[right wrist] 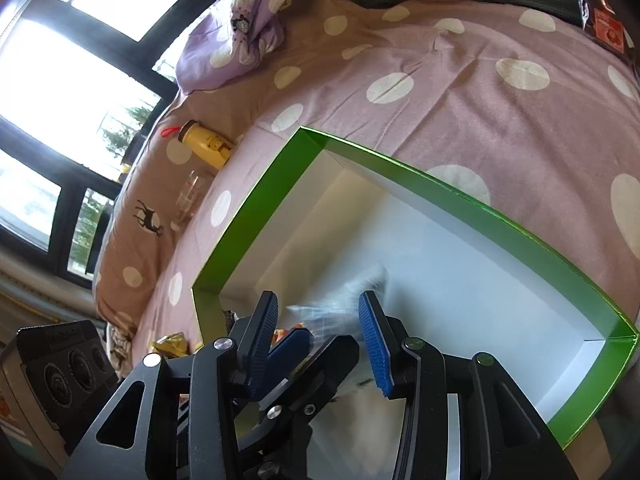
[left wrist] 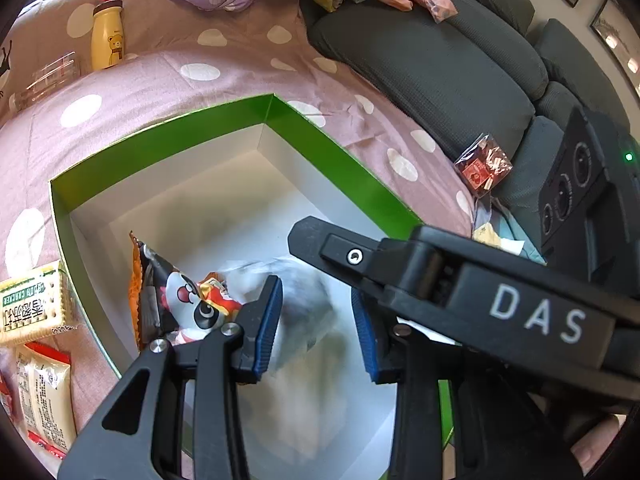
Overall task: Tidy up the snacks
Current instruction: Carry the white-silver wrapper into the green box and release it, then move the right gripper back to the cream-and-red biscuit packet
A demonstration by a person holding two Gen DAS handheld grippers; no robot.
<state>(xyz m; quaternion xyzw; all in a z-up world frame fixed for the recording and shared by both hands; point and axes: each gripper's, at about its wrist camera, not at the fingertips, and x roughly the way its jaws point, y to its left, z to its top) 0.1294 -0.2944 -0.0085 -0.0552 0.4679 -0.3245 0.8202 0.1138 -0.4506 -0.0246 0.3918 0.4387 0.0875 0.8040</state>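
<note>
Snack packets occupy three areas. Inside the green box (left wrist: 320, 144), which lies open on the bed (left wrist: 168, 92), an orange-and-black cartoon packet (left wrist: 180, 292) leans against the box's left wall. A pale packet (left wrist: 296, 304), blurred in both views, sits between the fingers of the two grippers above the white box floor; its print cannot be read. Outside the box, against its left wall, a cracker packet (left wrist: 32, 304) and a cream packet (left wrist: 44, 396) lie on the bed. A red packet (left wrist: 484, 168) rests at the bed's right edge, touching the grey sofa cushion (left wrist: 440, 64).

The left gripper (left wrist: 316, 328) is wide open, blue pads on either side of the pale packet without clamping it. The right gripper (right wrist: 324, 340) is likewise wide open above the box's near corner; whether its pads touch the packet cannot be told. The two grippers cross one another over the box.

A yellow bottle (left wrist: 106, 36) and a clear glass (left wrist: 48, 80) lie near the bed's far left corner.
</note>
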